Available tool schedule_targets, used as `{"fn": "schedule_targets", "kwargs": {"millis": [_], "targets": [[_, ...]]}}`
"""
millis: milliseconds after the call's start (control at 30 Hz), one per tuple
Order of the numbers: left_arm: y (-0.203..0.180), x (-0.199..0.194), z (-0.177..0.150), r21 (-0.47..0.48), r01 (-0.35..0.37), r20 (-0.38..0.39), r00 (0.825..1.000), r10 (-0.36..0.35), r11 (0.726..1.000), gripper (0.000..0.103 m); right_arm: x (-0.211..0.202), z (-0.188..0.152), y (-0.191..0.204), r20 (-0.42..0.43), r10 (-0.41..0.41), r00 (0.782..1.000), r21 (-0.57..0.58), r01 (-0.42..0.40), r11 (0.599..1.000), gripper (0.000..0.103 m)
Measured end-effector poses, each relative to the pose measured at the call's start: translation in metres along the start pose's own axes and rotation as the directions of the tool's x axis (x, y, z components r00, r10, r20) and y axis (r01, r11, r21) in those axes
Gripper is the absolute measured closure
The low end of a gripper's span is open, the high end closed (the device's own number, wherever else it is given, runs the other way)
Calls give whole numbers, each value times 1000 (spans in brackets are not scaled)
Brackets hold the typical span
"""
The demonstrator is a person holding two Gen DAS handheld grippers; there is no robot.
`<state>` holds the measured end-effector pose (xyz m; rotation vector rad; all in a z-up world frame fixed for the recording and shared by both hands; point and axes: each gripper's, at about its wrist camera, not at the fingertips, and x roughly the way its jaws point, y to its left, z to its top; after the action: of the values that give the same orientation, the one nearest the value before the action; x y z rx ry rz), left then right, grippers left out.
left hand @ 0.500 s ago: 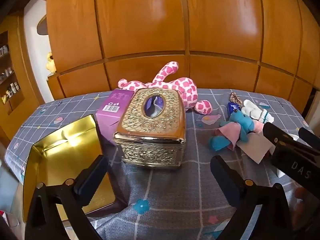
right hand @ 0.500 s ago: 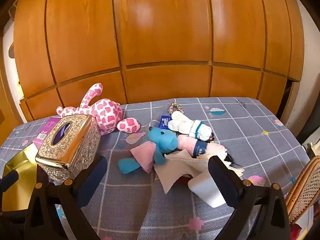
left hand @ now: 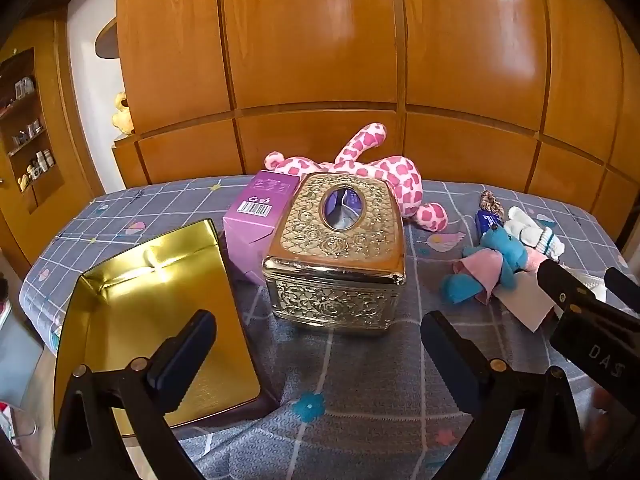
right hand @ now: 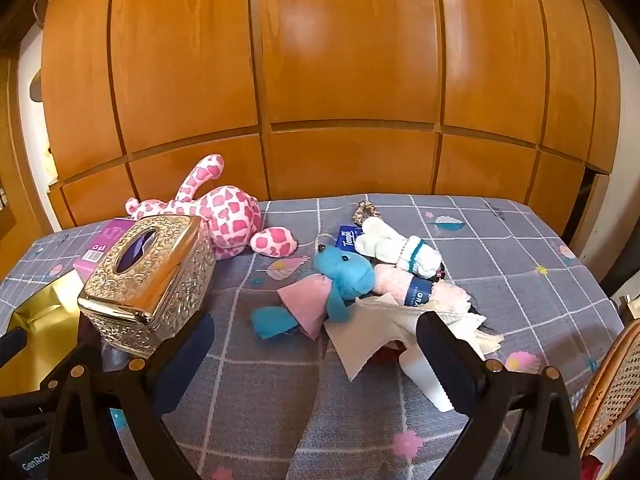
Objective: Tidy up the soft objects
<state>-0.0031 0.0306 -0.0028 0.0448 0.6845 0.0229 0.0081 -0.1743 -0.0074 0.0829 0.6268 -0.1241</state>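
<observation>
- Nothing is picked up yet. This looks like the very start of tidying the soft things.
- The left gripper point(left hand: 318, 344) has its jaws spread wide with nothing between them. It hangs over the gray checked tablecloth point(left hand: 360, 364), pointing down at a slant.
- The right gripper point(right hand: 314, 344) is spread wide too, and it holds nothing.
- The soft things lie in a heap just past the right gripper, around 12 to 1 o'clock from it.
- In the heap there is a fuzzy blue plush toy point(right hand: 346, 276) with a pink felt skirt, a knitted white sock point(right hand: 400, 250) with a teal stripe, and a fluffy rolled pink cloth point(right hand: 416, 288) with a dark paper band.
- A thin, crumpled white tissue point(right hand: 380, 332) lies nearest the right gripper. A blue tissue pack point(right hand: 347, 237) and a scrunchie point(right hand: 367, 210) lie at the far side of the heap.
- A big pink spotted plush toy point(right hand: 224, 212) lies flat at 11 o'clock, behind the gold tissue box point(left hand: 340, 248). That box is hard and shiny, with bumpy flower patterns.
- A shiny gold tin tray point(left hand: 152, 316), flat and empty, sits at 9 o'clock from the tissue box. A smooth purple carton point(left hand: 258, 216) stands just beside the box.
- I think the tray is where the soft things should go, but I cannot be sure.
- Next, I think the right gripper needs to go down over one soft thing and squeeze gently. The toys will squash, so the grip should be in the fat middle part.
</observation>
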Motion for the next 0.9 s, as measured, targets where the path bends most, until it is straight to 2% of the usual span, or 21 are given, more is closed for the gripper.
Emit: {"fn": "schedule_targets", "kwargs": {"millis": [900], "targets": [[2, -5, 0, -9, -16, -3, 1000, 16, 1000, 1, -4, 1, 0, 11, 12, 1000, -6, -11, 1000, 0]]}}
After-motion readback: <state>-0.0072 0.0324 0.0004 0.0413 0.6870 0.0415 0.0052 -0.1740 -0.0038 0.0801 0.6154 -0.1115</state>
